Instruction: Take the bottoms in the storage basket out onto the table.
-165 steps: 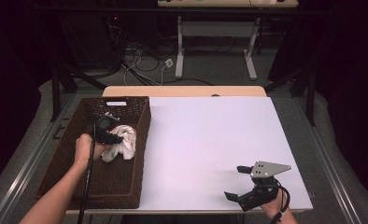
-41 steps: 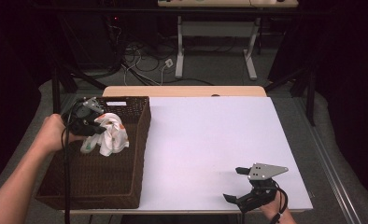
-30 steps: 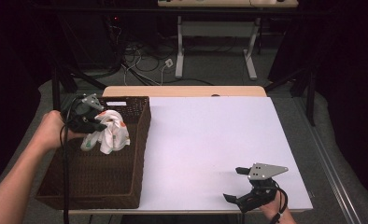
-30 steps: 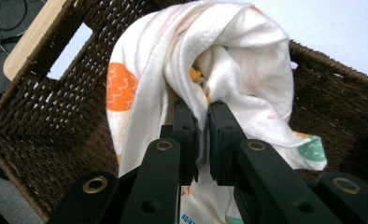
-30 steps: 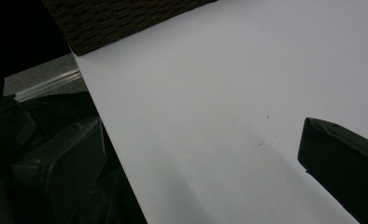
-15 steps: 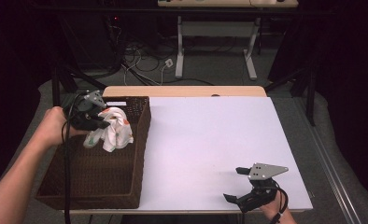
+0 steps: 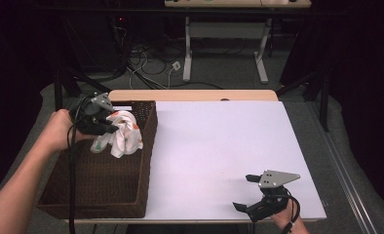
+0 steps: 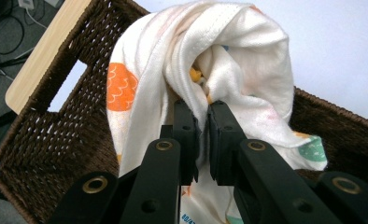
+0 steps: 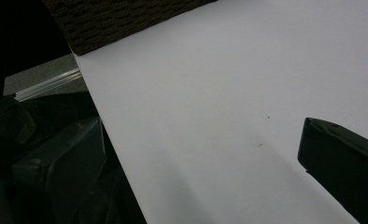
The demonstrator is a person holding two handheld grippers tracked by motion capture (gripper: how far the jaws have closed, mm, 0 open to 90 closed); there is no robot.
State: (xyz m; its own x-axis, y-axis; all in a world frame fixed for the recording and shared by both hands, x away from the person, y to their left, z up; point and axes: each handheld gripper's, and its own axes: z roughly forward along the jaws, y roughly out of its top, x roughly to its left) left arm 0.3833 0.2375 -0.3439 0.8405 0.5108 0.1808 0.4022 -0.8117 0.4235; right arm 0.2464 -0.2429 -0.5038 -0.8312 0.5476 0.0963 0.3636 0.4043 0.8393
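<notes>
A white cloth (image 7: 122,137) printed with orange and green shapes hangs bunched above the brown wicker basket (image 7: 109,187) at the table's left. My left gripper (image 7: 111,123) is shut on the cloth and holds it over the basket's far end. In the left gripper view the cloth (image 8: 205,79) is pinched between the two black jaws of the left gripper (image 8: 201,116), with the basket wall (image 8: 70,121) behind it. My right gripper (image 7: 244,192) rests near the table's front right edge, jaws wide apart, nothing between them. In the right gripper view its fingers (image 9: 341,163) stand over bare white table.
The white tabletop (image 7: 219,146) stretches between basket and right gripper. A wooden strip (image 7: 190,95) runs along the far edge. Beyond it the floor holds cables (image 7: 146,63) and a white desk frame (image 7: 224,34). A basket corner (image 9: 126,18) shows in the right gripper view.
My left gripper has lifted the cloth out of the basket and carried it toward the basket's far end, drifting slightly right over the last second. The right gripper has stayed put.
</notes>
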